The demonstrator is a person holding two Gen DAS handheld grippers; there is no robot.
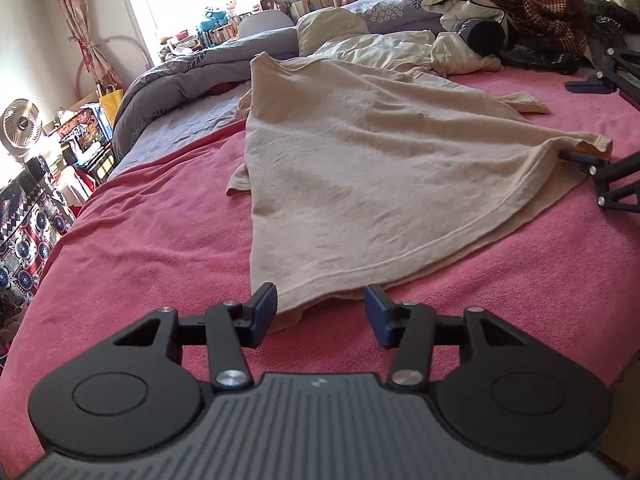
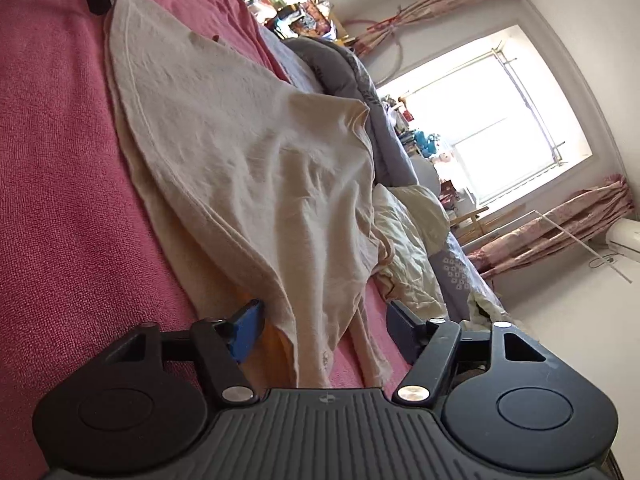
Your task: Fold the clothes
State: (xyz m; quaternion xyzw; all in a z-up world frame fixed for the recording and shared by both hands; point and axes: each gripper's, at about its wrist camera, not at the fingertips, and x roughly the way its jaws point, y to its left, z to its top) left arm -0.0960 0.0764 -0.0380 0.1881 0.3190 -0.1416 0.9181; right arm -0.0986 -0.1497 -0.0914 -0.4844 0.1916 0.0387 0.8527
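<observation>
Left gripper: low centre of the left wrist view, tilted down toward the bed. Jaws apart. A corner of the shirt's hem lies in the gap; neither blue pad presses on it.

Shirt: beige, spread over the pink blanket, filling the middle of the left wrist view. One sleeve shows at mid left, another at right centre. The hem runs from lower centre out to the right edge.

Right gripper: low centre of its own view, rolled so that the bed stands on edge along the left of the frame. Jaws apart. A fold of shirt hangs between them, nearer the left pad, but contact cannot be told; the right pad stands clear of the cloth.

Left wrist view only: the right gripper appears at the right edge, its tip just under the shirt's raised corner. Pile of clothes at upper right. Grey quilt at upper left, a fan at far left.

Right wrist view only: the left gripper appears at the top left corner, at the shirt's far end. Bright window at right, curtains beside it. Cream bedding right of the shirt.
</observation>
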